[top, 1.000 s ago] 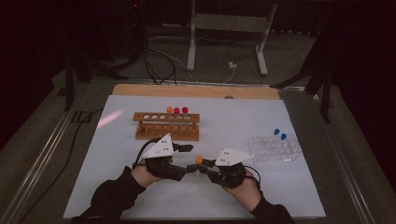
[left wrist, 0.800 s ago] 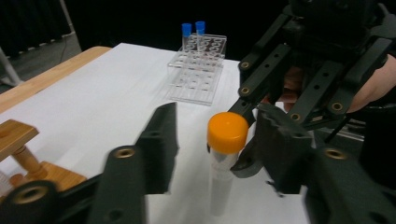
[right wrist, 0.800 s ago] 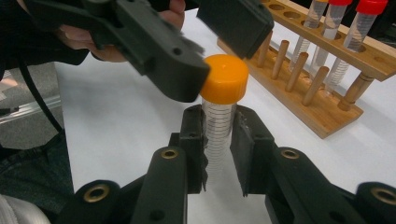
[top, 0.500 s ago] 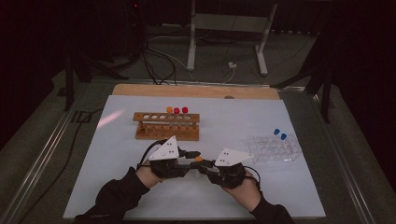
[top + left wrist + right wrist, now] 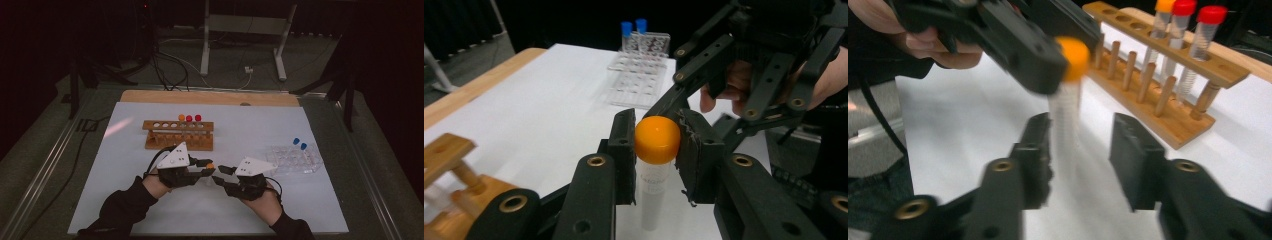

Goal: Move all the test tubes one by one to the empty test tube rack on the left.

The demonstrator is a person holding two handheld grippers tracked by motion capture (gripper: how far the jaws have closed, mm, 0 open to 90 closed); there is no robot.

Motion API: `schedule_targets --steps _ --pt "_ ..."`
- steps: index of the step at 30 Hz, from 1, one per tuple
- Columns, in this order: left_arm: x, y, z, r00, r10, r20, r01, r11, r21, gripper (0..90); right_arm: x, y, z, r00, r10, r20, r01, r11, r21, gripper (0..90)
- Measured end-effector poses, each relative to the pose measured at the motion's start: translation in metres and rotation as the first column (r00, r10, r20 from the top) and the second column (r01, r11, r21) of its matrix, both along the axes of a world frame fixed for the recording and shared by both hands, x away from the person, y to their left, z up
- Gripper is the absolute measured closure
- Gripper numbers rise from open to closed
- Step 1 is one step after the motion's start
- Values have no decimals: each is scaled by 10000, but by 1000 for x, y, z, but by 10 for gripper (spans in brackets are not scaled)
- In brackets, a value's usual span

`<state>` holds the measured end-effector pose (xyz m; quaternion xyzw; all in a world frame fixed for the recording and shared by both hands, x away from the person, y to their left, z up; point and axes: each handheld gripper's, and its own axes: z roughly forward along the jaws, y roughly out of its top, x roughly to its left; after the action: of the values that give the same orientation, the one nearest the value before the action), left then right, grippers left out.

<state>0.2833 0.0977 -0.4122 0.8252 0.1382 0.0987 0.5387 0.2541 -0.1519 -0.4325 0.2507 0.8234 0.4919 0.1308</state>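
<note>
Orange-capped tube (image 5: 655,150) — cap between left gripper (image 5: 655,142) jaws

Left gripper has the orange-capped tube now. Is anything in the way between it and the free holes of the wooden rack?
Nothing visible blocks it. The left gripper is shut on the orange-capped tube; the right gripper, jaws just opened off the tube, sits on its near side. The wooden rack lies beyond over bare white mat, with its left holes free.

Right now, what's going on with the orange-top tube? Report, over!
Left hand-held gripper shut on the orange-capped tube. Right hand-held gripper jaws just opening, pads off the tube. Wooden rack behind; nothing in the way.
</note>
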Motion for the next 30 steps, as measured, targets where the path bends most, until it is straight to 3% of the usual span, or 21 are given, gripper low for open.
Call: schedule_targets --steps 5,9,13,19,23,30 --pt "10 17 9 9975 708 51 -708 9975 7 717 3 -8 3 9993 -359 98 358 9992 191 243" --pt "21 30 17 9914 1296 192 -1297 9916 -2 716 4 -13 5 9974 -715 112 709 9964 472 115" --pt "33 45 26 9800 1965 301 -1965 9805 -45 716 5 -16 8 9975 -710 25 707 9953 663 1" --pt "53 64 37 9538 2961 508 -2955 9552 -185 716 4 -20 9 9984 -557 31 552 9946 874 0" --pt "65 74 43 9319 3578 599 -3561 9337 -374 717 4 -20 7 9986 -522 95 511 9948 885 0" --pt "89 83 48 9048 4216 603 -4180 9062 -639 716 2 -20 6 9982 -553 239 530 9947 878 0"
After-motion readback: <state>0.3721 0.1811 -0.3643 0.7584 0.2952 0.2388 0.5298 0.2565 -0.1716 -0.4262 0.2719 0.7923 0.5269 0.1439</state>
